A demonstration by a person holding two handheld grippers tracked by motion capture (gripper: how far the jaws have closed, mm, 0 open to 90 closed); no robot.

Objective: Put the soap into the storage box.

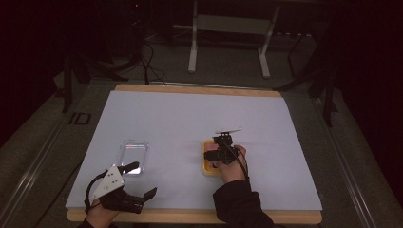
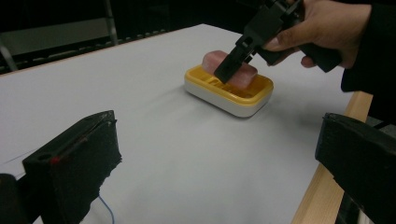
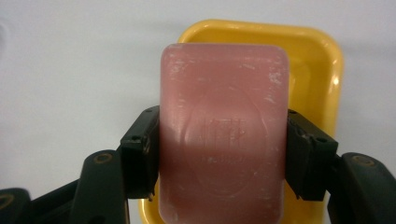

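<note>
2 hand-held grippers work over 1 table covered with a pale, smooth sheet [image 1: 190, 114] edged in light wood. The right gripper [image 3: 223, 154] is clenched on 1 pink soap bar [image 3: 223, 135], its 2 black jaws pressing the bar's long sides. The bar is a rounded rectangle, waxy and slightly scuffed, with an oval stamp pressed into its face. It sits over 1 yellow soap dish [image 3: 322, 70], a glossy plastic tray with rounded corners and a white base, lying right of the table's middle. The left gripper [image 1: 138, 179] is released, its jaws spread wide near the front edge. Just beyond it lies 1 clear plastic lid [image 1: 133, 154], rectangular with rounded corners, well apart from the dish.
</note>
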